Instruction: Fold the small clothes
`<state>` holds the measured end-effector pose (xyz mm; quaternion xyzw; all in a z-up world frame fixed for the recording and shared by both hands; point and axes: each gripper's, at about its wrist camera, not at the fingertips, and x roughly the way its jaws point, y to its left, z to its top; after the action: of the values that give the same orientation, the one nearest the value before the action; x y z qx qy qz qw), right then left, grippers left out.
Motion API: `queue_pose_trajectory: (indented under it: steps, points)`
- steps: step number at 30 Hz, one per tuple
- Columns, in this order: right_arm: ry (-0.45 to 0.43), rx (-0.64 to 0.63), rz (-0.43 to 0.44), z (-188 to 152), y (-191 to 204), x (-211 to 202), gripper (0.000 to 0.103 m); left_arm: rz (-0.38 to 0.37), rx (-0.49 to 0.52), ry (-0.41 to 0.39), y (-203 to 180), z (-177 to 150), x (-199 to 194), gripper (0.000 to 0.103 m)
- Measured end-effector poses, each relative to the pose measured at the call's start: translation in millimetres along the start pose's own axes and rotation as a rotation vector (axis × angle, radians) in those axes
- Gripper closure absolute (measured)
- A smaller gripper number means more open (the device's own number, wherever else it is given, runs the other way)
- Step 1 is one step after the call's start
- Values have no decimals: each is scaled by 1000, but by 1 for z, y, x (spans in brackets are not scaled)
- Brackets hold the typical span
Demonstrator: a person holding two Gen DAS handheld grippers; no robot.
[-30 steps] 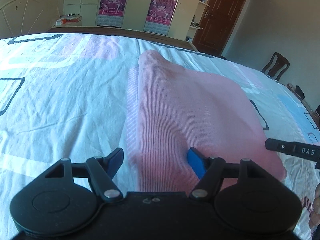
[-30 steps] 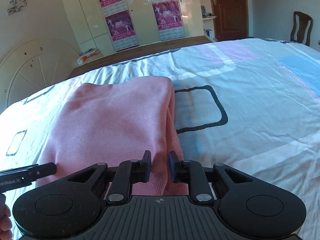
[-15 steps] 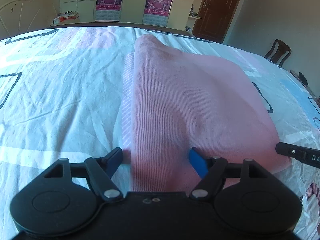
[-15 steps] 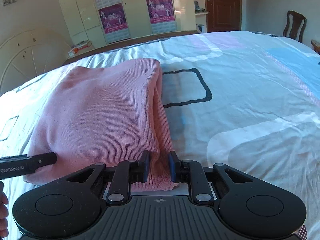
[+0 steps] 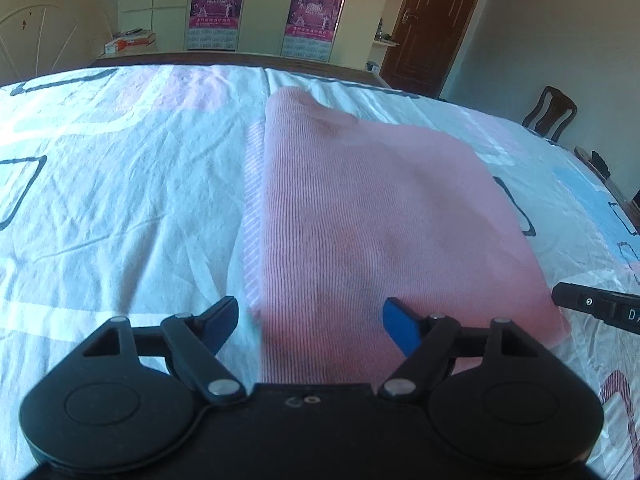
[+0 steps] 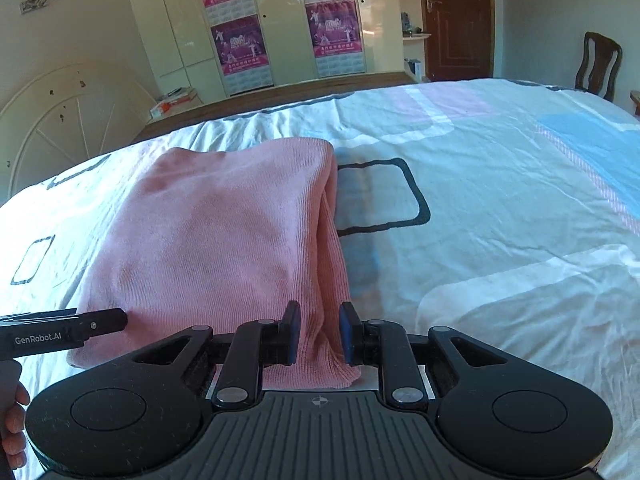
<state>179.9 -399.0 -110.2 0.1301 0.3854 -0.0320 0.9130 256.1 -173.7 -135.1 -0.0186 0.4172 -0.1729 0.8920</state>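
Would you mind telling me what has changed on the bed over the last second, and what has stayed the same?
The left hand-held gripper widened slightly and stands open over the pink garment's near edge, not pinching it. In the right wrist view the garment's near right corner now lies between the right hand-held gripper's narrowly parted fingers; a real grip is unclear. The garment stayed folded on the bedsheet, its place roughly unchanged.

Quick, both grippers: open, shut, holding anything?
Left gripper: open, jaws straddling the folded pink knit garment.
Right gripper: shut on the garment's edge.
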Motion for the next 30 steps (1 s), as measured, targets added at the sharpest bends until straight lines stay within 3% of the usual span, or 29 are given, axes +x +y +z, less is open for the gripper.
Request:
queue_pose_trajectory:
  steps: [2,5,9,13,18,23,30]
  points:
    - [18,-28,-20,-2,3,6,83,-7,14,24,-1,-1,6,32]
    - [81,-14,-36,-13,-6,23,82,-11,7,48,2,-6,14,31]
    - [59,17,9,-9,-13,16,81,-32,10,59,3,2,11,29]
    - [29,5,29,2,-9,11,50,-47,-19,31,5,14,4,27]
    - [-26,-17,41,24,-1,11,49,-32,-34,-40,3,39,1,27]
    - [-77,-49,64,53,16,29,49,39,-74,-90,6,66,20,27]
    - [-52,-126,113,67,46,66,49,92,-57,-27,11,62,57,26]
